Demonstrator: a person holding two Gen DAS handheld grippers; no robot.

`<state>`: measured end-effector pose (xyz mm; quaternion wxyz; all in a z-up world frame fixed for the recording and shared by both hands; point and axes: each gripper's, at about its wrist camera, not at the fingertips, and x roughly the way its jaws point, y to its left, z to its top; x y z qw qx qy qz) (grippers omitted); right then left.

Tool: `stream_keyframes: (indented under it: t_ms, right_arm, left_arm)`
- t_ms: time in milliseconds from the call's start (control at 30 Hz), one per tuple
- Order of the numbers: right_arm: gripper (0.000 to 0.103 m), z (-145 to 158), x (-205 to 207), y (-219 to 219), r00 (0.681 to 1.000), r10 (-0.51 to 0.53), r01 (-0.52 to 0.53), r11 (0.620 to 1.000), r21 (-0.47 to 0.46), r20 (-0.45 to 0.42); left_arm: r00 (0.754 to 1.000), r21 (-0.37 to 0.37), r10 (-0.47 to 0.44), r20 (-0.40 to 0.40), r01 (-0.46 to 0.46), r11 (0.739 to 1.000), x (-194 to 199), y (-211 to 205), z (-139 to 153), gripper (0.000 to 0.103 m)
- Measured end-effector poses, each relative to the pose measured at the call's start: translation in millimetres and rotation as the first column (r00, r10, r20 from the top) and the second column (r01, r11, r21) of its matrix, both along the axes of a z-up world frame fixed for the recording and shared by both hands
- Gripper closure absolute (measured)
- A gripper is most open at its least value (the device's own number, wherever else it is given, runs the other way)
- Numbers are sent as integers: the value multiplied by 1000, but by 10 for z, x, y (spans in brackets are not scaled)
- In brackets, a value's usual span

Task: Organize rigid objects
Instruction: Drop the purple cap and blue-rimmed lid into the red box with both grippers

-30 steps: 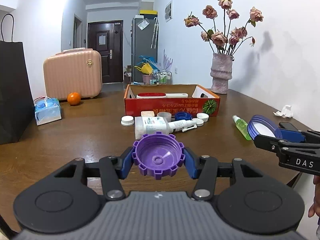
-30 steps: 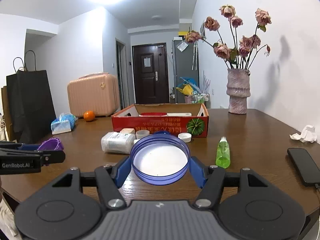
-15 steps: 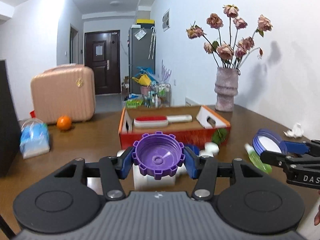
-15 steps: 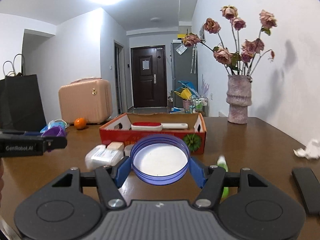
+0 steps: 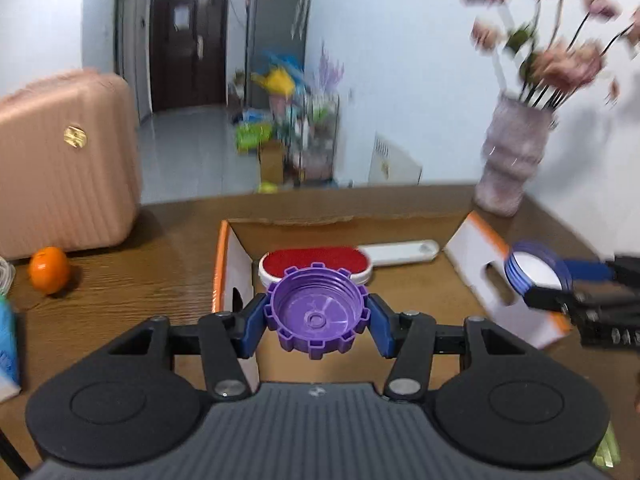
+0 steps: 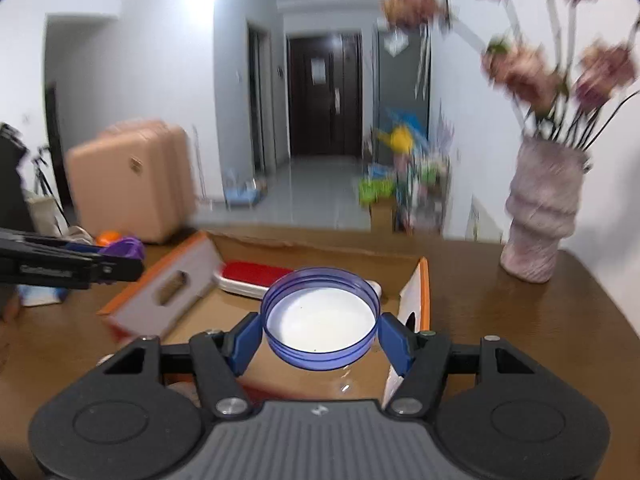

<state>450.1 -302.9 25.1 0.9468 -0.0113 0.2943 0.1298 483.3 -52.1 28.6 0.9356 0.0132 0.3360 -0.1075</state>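
Cardboard box [image 5: 476, 240] sits open below both tools, since I judge it the drop spot. My right gripper [image 6: 320, 330] clamps the blue lid [image 6: 320, 318] over it; my left gripper [image 5: 316, 314] pinches the smaller purple cap [image 5: 316, 312] above its near-left corner.

A brown wooden table [image 5: 120, 300] carries everything. Directly ahead of the left gripper [image 5: 317, 317] an open cardboard box [image 5: 236, 264] rests on it, with an orange [image 5: 49, 269] and pink suitcase [image 5: 60, 160] off to the left. Far ahead to the right stands a vase [image 5: 510, 160].
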Motion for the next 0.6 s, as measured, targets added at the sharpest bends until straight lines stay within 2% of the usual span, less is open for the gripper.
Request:
stream_keyframes:
  t_ms: [100,200,267,367,433,533,600]
  right_arm:
    - [39,-194,608,53,994,-7,3,999,-36,-105]
    - [40,-413,1100,149,980,-22,3,995,-98,-195]
    - [40,-502,1336,226,970,-38,4,990,-140,-239]
    - [39,-621,1511,353,959,-30,-30,978,-206,-283]
    - [39,-688,1573,412,949,-27,-47,973,-225,-313]
    - [36,-734,1656,457,951,-31,-49,967,-251,-307]
    - [35,-715,1659,452,952,-37,-38,971,-238,-304]
  left_arm:
    - [997,97,13,-78,-5,995,479,-81,-279,50]
    - [988,112,27,-150,-10,994,866,-73,-458,50]
    - [985,124,28,-172,-6,992,1027,-84,-530,50]
    - [977,156,9,-211,25,987,1127,-105,-634,48]
    - [979,174,0,-203,36,984,1121,-140,-674,44]
    - [976,146,-17,-216,50,988,1128,-109,-673,38]
    - [977,143,-4,-214,35,989,1124,-84,-639,37]
